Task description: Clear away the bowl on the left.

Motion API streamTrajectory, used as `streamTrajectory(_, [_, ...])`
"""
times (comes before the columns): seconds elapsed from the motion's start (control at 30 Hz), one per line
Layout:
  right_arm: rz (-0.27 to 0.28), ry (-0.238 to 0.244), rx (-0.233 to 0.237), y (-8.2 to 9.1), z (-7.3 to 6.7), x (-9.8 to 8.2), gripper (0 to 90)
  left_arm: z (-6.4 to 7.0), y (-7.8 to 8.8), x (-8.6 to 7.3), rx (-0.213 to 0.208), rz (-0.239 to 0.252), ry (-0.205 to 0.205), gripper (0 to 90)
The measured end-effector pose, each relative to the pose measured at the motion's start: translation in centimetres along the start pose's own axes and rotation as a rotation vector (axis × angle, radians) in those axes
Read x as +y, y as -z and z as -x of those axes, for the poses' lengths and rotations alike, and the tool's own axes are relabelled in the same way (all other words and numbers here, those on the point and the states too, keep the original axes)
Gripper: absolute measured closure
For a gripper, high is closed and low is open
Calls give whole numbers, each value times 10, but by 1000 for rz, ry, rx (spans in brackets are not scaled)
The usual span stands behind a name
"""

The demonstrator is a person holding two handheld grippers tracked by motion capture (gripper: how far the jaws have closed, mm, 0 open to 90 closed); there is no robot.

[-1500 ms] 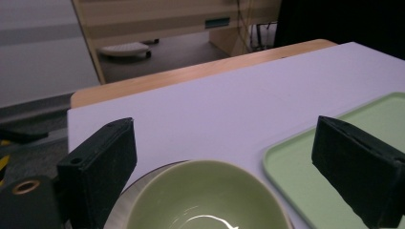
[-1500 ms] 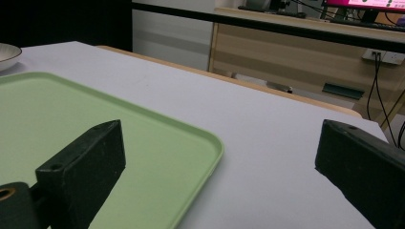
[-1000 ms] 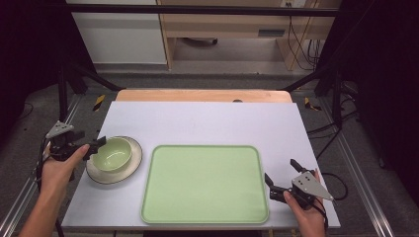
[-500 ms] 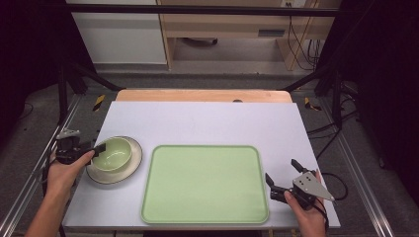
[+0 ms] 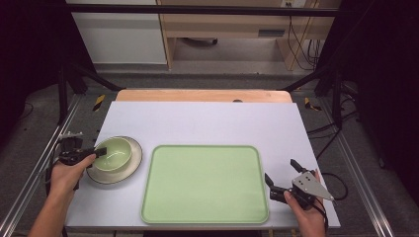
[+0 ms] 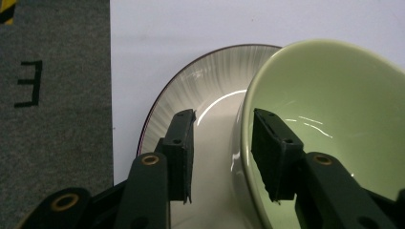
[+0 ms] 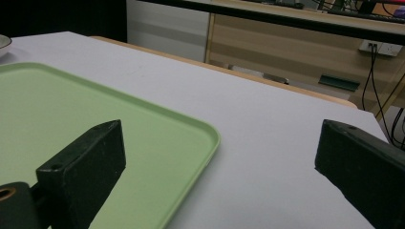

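A pale green bowl (image 5: 114,152) stands on a cream plate (image 5: 129,168) with a dark rim at the table's left. My left gripper (image 5: 99,152) reaches it from the left. In the left gripper view the jaws straddle the near rim of the bowl (image 6: 334,95): one pad is inside it, the other outside over the plate (image 6: 200,90), with a gap left to the rim. The left gripper (image 6: 223,114) has just been closing with the rim between its jaws. My right gripper (image 5: 280,170) rests open and empty at the front right, beside the green tray (image 5: 205,182).
The white table (image 5: 207,123) has free room behind the tray and at the right. In the right gripper view the tray's corner (image 7: 71,109) lies under one jaw of the right gripper (image 7: 220,129). Grey floor and metal rails flank the table.
The left hand came down to the bowl, and its jaws narrowed around the rim. The right hand and the tray stayed where they were.
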State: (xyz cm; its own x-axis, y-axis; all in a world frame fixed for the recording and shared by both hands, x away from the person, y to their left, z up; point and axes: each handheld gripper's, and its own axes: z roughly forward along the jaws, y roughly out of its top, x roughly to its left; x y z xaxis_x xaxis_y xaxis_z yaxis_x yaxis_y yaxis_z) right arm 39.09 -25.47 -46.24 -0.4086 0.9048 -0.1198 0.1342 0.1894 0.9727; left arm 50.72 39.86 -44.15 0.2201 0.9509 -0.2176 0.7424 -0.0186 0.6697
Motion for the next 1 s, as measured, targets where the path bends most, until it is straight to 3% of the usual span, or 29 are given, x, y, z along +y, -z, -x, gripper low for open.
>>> streamTrajectory(0.2, [0, -5, 1, 0, 0, 0, 33, 1, -2, 0, 4, -47, 2, 697])
streamTrajectory(0.33, [-5, -6, 7, 0, -1, 0, 32, 3, -3, 1, -14, -64, 4, 821])
streamTrajectory(0.4, [-4, -4, 7, 0, -1, 0, 32, 5, -2, 2, -7, -75, 0, 830])
streamTrajectory(0.5, [-5, -6, 7, 0, -1, 0, 32, 6, 0, 4, -10, -86, 24, 835])
streamTrajectory(0.6, [-4, -6, 7, 0, 0, 0, 32, 8, 2, 5, -8, -77, 42, 836])
streamTrajectory(0.7, [-4, -7, 8, -1, 0, 0, 32, 13, 7, 8, 23, -53, 48, 834])
streamTrajectory(0.83, [-3, -8, 8, -1, 0, 0, 32, 18, 12, 12, -17, -25, 68, 835])
streamTrajectory(1.0, [-1, -5, 10, -1, -1, 0, 32, 35, 16, 21, -62, -10, 36, 833])
